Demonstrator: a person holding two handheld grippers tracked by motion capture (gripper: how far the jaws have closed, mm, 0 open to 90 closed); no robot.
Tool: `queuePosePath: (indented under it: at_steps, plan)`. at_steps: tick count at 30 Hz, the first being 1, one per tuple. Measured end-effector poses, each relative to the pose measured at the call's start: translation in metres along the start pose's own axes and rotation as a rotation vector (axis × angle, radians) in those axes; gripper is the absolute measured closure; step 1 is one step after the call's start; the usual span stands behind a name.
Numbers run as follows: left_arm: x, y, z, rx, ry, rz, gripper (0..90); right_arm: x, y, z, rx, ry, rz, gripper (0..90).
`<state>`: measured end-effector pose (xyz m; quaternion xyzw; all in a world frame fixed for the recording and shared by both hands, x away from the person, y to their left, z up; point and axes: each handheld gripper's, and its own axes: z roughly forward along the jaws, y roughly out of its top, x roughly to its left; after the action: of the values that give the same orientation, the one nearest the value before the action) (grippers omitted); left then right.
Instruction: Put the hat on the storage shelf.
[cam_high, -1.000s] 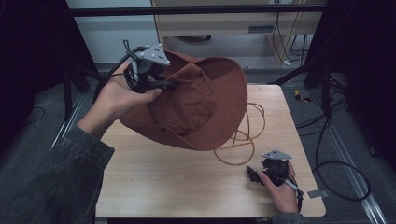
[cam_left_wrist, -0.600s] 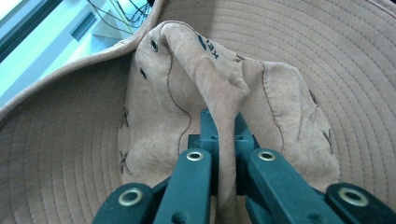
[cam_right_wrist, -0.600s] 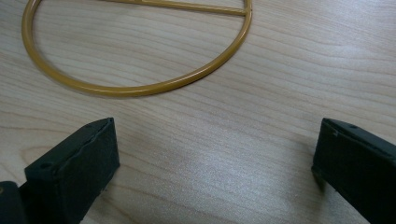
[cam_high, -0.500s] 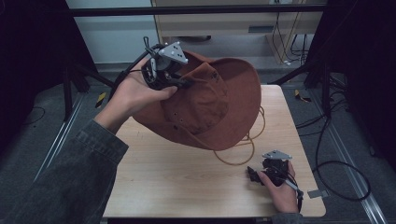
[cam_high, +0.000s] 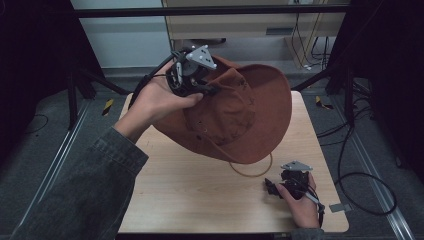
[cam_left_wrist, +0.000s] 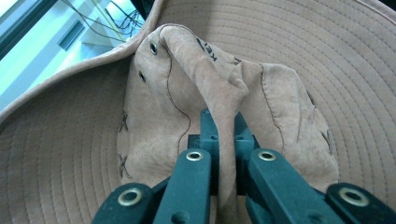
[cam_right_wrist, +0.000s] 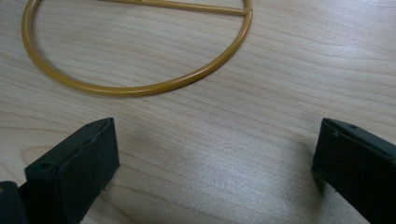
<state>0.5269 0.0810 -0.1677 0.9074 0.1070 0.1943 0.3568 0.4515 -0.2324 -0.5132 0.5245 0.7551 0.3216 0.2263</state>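
A brown wide-brimmed hat (cam_high: 240, 115) hangs tilted above the wooden table (cam_high: 190, 200), its brim facing right. My left gripper (cam_high: 212, 91) is shut on a fold of the hat's crown (cam_left_wrist: 219, 93), which is pinched between the two jaws. In the left gripper view the stitched brim (cam_left_wrist: 327, 70) spreads around the crown. My right gripper (cam_high: 270, 186) rests at the table's front right corner, open, with bare wood between its jaws (cam_right_wrist: 215, 154). A yellow ring (cam_right_wrist: 140, 88) lies flat just ahead of it, partly under the hat (cam_high: 252, 174).
Black frame posts (cam_high: 75, 85) stand at both sides of the table. Cables (cam_high: 360, 175) trail over the floor on the right. A cabinet (cam_high: 240, 25) stands behind the table's far edge.
My left hand has carried the hat to the right, over the middle of the table. The right gripper has stayed in place.
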Motion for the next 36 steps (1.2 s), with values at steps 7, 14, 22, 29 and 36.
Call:
queuePosePath:
  at_steps: [7,14,22,29,36]
  plan:
    - [-0.005,0.008,0.015,0.006,-0.008,0.013,87.9,0.000,0.000,0.000,0.000,-0.001,-0.003,0.4]
    - [-0.007,0.018,0.020,-0.011,-0.021,0.023,87.8,0.000,0.000,0.000,-0.002,0.000,0.000,0.4]
    - [-0.012,0.024,0.030,-0.010,-0.027,0.035,87.7,0.000,0.000,0.000,0.000,-0.001,-0.004,0.4]
    - [-0.012,0.026,0.038,0.002,-0.038,0.039,87.7,0.000,0.000,0.000,0.001,0.001,-0.002,0.4]
    - [-0.010,0.030,0.045,0.006,-0.042,0.039,87.5,0.000,0.000,0.000,0.001,0.001,0.002,0.4]
